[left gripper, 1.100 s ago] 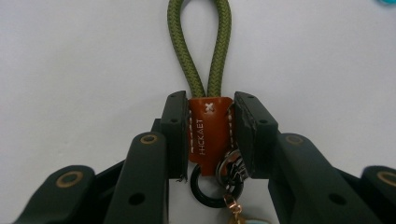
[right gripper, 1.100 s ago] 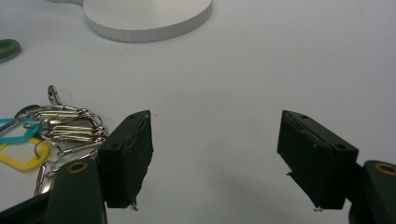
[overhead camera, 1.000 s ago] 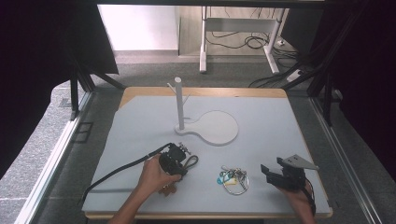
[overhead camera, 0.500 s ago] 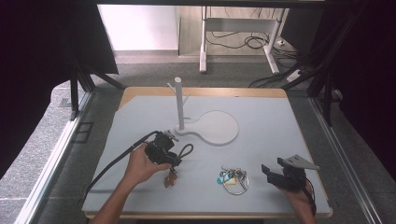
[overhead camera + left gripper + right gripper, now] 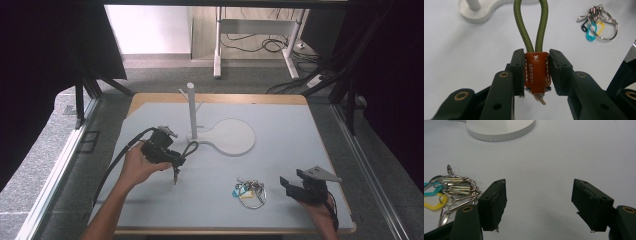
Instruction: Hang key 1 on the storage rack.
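A green rope loop [image 5: 534, 30] with an orange-brown leather tab [image 5: 536, 75] hangs clamped between the jaws of my left gripper [image 5: 536, 58]. In the high view that left gripper [image 5: 179, 159] is held left of centre, the rope loop [image 5: 190, 148] reaching toward the white stand's post [image 5: 191, 112]. The stand's round base [image 5: 232, 136] lies just right of the post. A bunch of key rings with coloured tags [image 5: 249, 191] lies near the front. My right gripper [image 5: 287, 185] rests to its right, open, with bare table between the jaws [image 5: 539, 200].
The grey table top [image 5: 290, 135] has a wooden rim at the back and front. The key rings [image 5: 451, 188] lie just left of my right gripper's left jaw. The left gripper's black cable [image 5: 115, 165] trails off the table's left side.
My left gripper has moved away from the front edge, back and left toward the stand, carrying the rope keychain. The right gripper and key rings have stayed put.
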The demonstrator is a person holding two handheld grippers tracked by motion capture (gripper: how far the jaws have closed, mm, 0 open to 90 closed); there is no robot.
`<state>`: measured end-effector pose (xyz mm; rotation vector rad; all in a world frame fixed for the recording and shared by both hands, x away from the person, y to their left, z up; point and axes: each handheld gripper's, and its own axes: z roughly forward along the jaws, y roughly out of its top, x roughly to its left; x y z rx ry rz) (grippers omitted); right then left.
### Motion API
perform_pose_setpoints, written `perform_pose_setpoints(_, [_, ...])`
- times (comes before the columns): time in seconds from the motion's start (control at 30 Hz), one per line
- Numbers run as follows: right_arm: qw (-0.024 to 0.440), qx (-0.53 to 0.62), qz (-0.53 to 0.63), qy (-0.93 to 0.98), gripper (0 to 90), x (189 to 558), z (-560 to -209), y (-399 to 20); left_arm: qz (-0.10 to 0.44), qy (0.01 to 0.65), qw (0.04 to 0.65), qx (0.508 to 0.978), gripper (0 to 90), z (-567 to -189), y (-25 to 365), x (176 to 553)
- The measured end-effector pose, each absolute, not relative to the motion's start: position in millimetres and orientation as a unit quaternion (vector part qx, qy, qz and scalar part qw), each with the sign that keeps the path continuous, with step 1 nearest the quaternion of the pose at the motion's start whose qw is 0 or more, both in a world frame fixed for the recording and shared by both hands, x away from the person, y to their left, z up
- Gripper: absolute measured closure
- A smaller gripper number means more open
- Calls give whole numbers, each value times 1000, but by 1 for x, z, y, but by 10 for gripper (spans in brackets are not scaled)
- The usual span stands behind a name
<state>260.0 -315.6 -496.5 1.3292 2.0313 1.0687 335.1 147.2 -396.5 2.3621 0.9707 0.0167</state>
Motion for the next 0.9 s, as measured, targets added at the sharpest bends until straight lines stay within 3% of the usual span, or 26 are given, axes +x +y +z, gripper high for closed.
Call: perform_pose_setpoints(0.9, [249,487,385,743,286,260,-496,-321,28,383,326,864,669,-359,172,361])
